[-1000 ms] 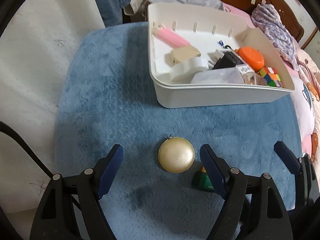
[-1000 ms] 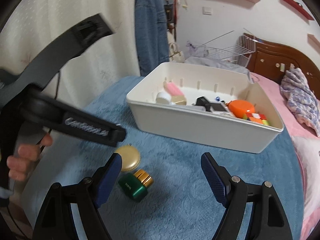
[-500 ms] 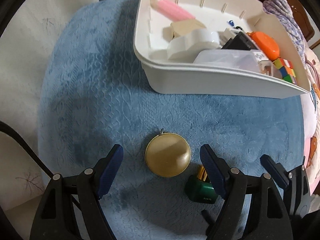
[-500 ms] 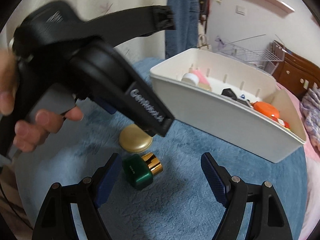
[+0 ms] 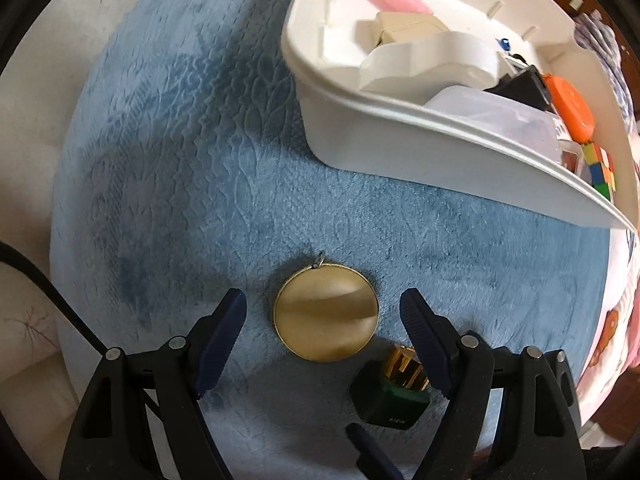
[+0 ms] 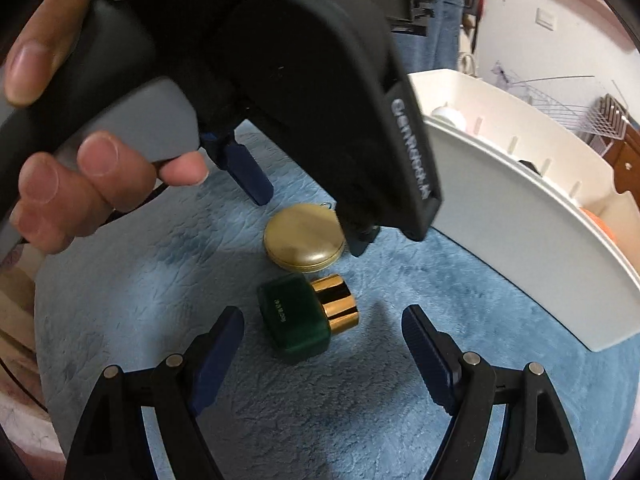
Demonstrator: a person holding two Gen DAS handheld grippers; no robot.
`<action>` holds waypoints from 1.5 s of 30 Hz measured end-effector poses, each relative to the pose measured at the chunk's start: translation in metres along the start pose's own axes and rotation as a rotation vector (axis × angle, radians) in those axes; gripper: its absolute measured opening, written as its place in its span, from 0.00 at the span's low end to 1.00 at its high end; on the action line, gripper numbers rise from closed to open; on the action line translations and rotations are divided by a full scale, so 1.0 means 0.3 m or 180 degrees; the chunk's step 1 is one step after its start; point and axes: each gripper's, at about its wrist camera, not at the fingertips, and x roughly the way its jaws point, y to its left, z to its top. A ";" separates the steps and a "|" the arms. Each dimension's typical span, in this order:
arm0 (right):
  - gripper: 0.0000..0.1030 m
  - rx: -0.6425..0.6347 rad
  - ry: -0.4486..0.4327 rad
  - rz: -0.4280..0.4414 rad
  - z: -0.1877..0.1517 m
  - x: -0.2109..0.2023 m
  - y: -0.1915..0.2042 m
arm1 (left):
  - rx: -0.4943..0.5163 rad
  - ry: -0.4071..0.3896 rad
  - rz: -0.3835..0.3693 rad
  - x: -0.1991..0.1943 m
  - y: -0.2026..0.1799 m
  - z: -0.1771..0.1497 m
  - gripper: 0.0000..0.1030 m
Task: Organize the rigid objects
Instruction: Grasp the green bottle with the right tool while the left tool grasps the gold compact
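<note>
The left gripper (image 5: 322,316) hangs released astride the round gold tin (image 5: 326,316), its pads clear of it. The right gripper (image 6: 322,332) is likewise released around the green bottle (image 6: 296,318), which lies on its side just beside the tin. Both rest on the blue blanket (image 5: 200,168). The white bin (image 5: 400,140), filled with clutter, stands near the blanket's far edge.

Left gripper (image 5: 323,322) open, straddling round gold tin (image 5: 326,317) on blue blanket (image 5: 192,160). Green bottle (image 5: 390,394) adjacent. White bin (image 5: 400,136) beyond, filled.
</note>
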 end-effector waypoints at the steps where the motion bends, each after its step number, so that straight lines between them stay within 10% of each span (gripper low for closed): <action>1: 0.79 -0.0001 -0.0002 0.0048 0.002 0.005 -0.004 | -0.0028 0.0014 0.0004 0.006 0.001 0.001 0.79; 19: 0.74 -0.0290 0.0095 0.0366 0.016 0.076 0.027 | -0.0354 0.0119 0.0149 0.061 0.003 0.008 0.57; 34: 0.48 -0.0242 0.0092 0.0312 0.016 0.093 -0.035 | -0.0251 0.0078 0.0120 0.040 -0.001 -0.028 0.57; 45: 0.48 0.0116 0.0149 0.0099 0.005 0.085 -0.015 | -0.0014 0.0111 0.0093 0.035 0.059 -0.142 0.57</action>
